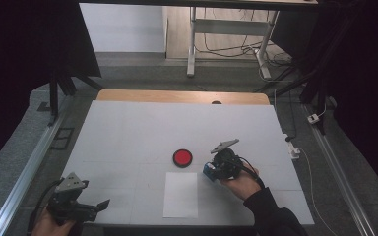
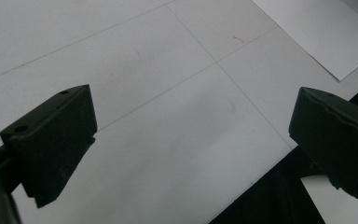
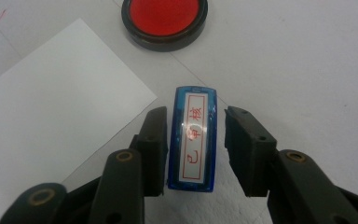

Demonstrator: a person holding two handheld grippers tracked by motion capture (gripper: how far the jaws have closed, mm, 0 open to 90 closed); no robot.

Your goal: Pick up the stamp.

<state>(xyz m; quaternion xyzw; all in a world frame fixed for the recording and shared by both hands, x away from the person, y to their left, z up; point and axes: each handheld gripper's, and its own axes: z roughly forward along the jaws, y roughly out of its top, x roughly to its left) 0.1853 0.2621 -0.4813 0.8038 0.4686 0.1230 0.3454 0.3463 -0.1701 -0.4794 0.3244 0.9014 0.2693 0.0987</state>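
My right tongs sit low over the bench, just right of the white paper sheet, gripped by my right hand, whose dark sleeve enters from the bottom edge of the high view. The grey three-cornered plate on the tongs tilts up toward the far side. In the right gripper view the two black jaws bracket a blue stamp: the left jaw lies against its side, while a thin gap shows at the right jaw, so the tongs are not clamped on it.

The stamp lies on the bench between the jaws, with its long axis running along the jaws and away from the camera, its far end pointing toward the round red ink pad. Its clear top face carries a red-framed label with three red Chinese characters; the first reads 已 and the last 核, the middle one is washed out by glare.

My left tongs rest at the near left corner of the bench, held level in my left hand and pointing right toward the sheet. In the left gripper view their jaws stand wide apart over bare bench.
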